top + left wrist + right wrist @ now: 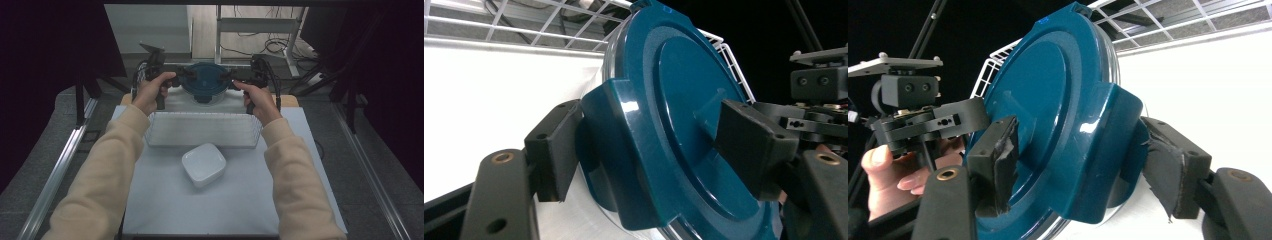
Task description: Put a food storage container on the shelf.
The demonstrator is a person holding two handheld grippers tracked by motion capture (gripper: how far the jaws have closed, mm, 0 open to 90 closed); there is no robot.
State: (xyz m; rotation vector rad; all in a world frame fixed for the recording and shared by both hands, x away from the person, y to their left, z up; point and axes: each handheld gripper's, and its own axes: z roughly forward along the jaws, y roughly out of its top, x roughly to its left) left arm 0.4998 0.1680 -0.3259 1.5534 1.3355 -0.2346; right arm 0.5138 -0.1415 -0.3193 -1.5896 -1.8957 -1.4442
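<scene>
Tabletop [240,200]: pale grey-white sheet, matte, bare apart from the items below. Room dim; dark curtains at 9 and 3 o'clock, grey floor with metal rails [60,165] along both sides of the tabletop. Beyond the far edge, at 12 o'clock, a lighter floor with a metal frame [260,25] and loose cables [280,47].

Round teal lid [205,80] sits on a clear round container at the 12 o'clock end of the tabletop, held between both claws. In the high view it lies just beyond a clear ridged rectangular tray [202,130]. A white square dish with rounded corners [203,164] rests at centre, just on the 6 o'clock side of the tray.

Left claw [184,76]: comes in from 9 o'clock, jaws pinching a teal latch tab at the lid's rim; in the left gripper view one pad is under the tab and the other on the lid's top face. Left hand [152,92] grips the handle.

Right claw [227,77]: comes in from 3 o'clock, likewise pinching the opposite latch tab; the right gripper view shows torn padding on its jaws. Right hand [260,100] on the handle.

White wire rack [574,25] stands behind the container in both gripper views. Cream sleeves [100,185] cover both forearms.
</scene>
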